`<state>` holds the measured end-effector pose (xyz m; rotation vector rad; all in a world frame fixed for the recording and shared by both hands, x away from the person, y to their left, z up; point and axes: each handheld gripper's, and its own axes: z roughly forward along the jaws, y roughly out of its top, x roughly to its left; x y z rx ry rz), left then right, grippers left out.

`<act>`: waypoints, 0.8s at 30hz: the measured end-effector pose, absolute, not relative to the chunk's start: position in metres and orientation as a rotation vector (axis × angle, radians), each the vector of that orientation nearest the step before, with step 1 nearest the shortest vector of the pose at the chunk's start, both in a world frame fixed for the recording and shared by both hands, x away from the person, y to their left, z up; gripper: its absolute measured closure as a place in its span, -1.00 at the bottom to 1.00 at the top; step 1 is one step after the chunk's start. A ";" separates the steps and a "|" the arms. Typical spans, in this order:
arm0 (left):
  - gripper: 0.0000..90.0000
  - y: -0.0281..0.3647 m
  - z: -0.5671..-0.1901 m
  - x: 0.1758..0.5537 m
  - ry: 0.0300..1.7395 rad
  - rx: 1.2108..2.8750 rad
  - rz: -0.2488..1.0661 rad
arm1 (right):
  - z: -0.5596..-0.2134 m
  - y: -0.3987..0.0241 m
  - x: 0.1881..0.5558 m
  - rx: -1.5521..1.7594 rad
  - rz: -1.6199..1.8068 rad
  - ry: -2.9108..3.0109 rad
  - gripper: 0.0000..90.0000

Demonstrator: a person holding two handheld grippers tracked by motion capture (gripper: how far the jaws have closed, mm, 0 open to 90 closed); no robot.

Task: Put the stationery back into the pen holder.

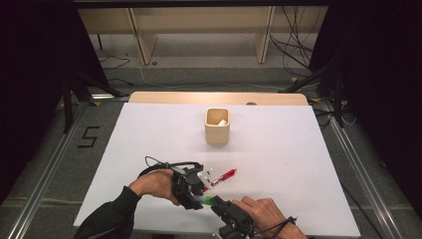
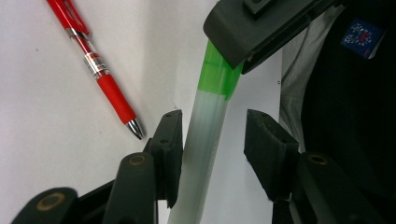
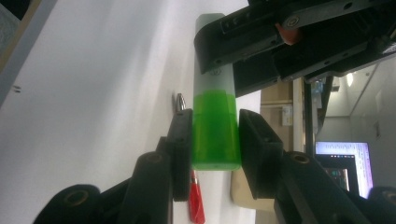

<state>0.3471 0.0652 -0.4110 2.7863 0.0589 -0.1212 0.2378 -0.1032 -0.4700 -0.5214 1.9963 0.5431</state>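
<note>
A marker with a frosted white body (image 2: 205, 135) and a green cap (image 3: 215, 135) hangs just above the white table near its front edge (image 1: 206, 200). My right gripper (image 3: 216, 122) is shut on the green cap, one pad on each side. My left gripper (image 2: 215, 123) straddles the white body: one pad lies against it, and the other stands off with a gap. In the high view the left gripper (image 1: 198, 191) and the right gripper (image 1: 219, 204) meet tip to tip over the marker.
A red pen (image 1: 223, 176) lies on the table just beyond the grippers, tip toward them (image 2: 100, 74). A beige square cup (image 1: 217, 127) stands mid-table, farther back. Small white bits (image 1: 206, 173) lie beside the pen. The table's front edge is close.
</note>
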 end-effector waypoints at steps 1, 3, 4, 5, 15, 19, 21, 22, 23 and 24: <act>0.30 0.065 -0.411 0.347 0.058 2.785 -0.118 | -0.470 -0.103 0.238 -0.523 0.543 1.996 0.50; 0.33 0.064 -0.412 0.348 0.056 2.783 -0.122 | -0.470 -0.103 0.238 -0.528 0.544 1.995 0.50; 0.33 0.064 -0.412 0.348 0.056 2.783 -0.122 | -0.470 -0.103 0.238 -0.528 0.544 1.995 0.50; 0.34 0.063 -0.412 0.347 0.045 2.789 -0.124 | -0.471 -0.102 0.237 -0.527 0.544 1.995 0.50; 0.53 0.060 -0.415 0.349 0.039 2.830 -0.166 | -0.474 -0.100 0.234 -0.549 0.547 1.997 0.50; 0.60 0.060 -0.414 0.350 0.015 2.832 -0.212 | -0.474 -0.100 0.234 -0.563 0.553 1.996 0.50; 0.65 0.060 -0.414 0.350 0.017 2.828 -0.225 | -0.475 -0.100 0.234 -0.577 0.546 1.982 0.50; 0.65 0.061 -0.414 0.351 0.026 2.828 -0.235 | -0.475 -0.100 0.234 -0.577 0.546 1.982 0.50; 0.68 0.061 -0.414 0.352 0.011 2.828 -0.262 | -0.476 -0.100 0.233 -0.572 0.549 1.986 0.50; 0.68 0.061 -0.414 0.352 0.011 2.828 -0.262 | -0.475 -0.100 0.233 -0.586 0.547 1.983 0.50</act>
